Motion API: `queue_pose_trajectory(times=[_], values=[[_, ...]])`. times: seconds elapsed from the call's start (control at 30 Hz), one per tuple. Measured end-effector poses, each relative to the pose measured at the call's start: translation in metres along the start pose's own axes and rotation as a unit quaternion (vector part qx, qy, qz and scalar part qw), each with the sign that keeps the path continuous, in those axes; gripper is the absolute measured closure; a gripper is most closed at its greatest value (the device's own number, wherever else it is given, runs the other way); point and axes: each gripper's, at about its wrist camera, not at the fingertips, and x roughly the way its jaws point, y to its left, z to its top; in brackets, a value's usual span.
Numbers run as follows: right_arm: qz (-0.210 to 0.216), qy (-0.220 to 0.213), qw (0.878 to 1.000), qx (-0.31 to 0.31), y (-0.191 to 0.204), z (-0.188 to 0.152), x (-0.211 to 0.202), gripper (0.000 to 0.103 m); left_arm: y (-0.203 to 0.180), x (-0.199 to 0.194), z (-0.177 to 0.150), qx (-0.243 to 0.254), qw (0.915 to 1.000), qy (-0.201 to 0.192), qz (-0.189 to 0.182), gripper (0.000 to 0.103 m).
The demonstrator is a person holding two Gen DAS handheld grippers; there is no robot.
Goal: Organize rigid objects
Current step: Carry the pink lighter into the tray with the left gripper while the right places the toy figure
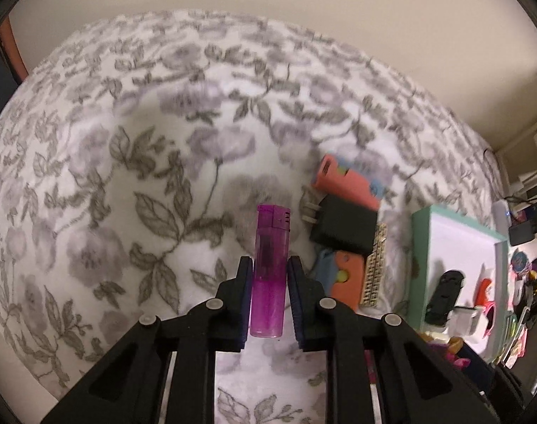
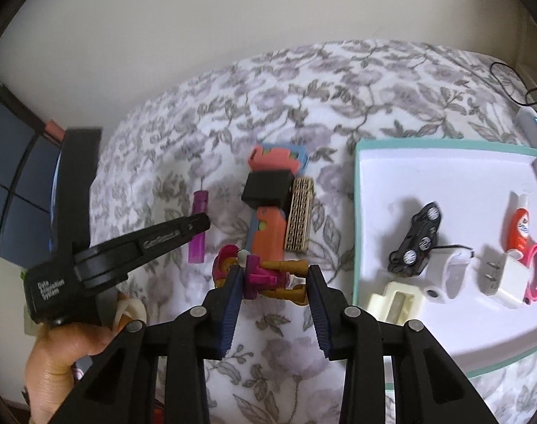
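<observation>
My left gripper point(image 1: 269, 261) is shut on a translucent purple lighter point(image 1: 268, 282), which stands upright between the pads above the floral bedcover point(image 1: 144, 183). The right wrist view shows the same left gripper point(image 2: 202, 228) from the side, with the lighter point(image 2: 197, 247) in it and a person's hand point(image 2: 63, 349) on its handle. My right gripper point(image 2: 275, 270) is shut on a magenta and yellow toy figure point(image 2: 264, 279). One pad presses the magenta part and the other presses the yellow legs.
A black plug adapter point(image 2: 268, 190), a coral box point(image 2: 279, 159), an orange and blue toy point(image 2: 266, 236) and a beige lattice piece point(image 2: 298, 219) lie clustered on the cover. At right, a teal-rimmed white tray point(image 2: 360, 212) holds a black toy car point(image 2: 415, 243), a white charger point(image 2: 505, 282) and an orange tube point(image 2: 520, 233).
</observation>
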Motion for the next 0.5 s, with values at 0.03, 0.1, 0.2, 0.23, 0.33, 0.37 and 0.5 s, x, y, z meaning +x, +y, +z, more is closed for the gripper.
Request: queue_pose_trajectory(times=[0.03,0.1,0.2,0.23,0.33,0.37,0.5], values=[[0.001,-0.009,1.000,0.004,-0.003,0.002,-0.007,0.064,0.004,-0.007,0.001,0.003,1.0000,-0.008,-0.002,0.083],[0.003,-0.024,1.000,0.012,-0.007,0.005,-0.018,0.064,0.000,-0.021,0.002,0.008,0.9996,-0.027,-0.007,0.083],[0.000,-0.048,0.998,0.034,-0.021,0.011,-0.036,0.064,0.002,-0.038,0.003,0.018,0.9987,-0.046,-0.016,0.083],[-0.005,-0.055,0.998,0.042,-0.028,0.013,-0.041,0.064,-0.002,-0.045,0.003,0.024,0.9982,-0.053,-0.017,0.083],[-0.032,-0.073,0.995,0.065,-0.049,0.018,-0.054,0.064,-0.009,-0.063,-0.002,0.037,0.9968,-0.066,-0.028,0.083],[-0.042,-0.078,0.993,0.074,-0.057,0.019,-0.058,0.064,-0.014,-0.065,-0.003,0.041,0.9964,-0.068,-0.031,0.083],[-0.081,-0.086,0.986,0.117,-0.095,0.020,-0.072,0.064,-0.035,-0.071,-0.009,0.066,0.9943,-0.073,-0.040,0.083]])
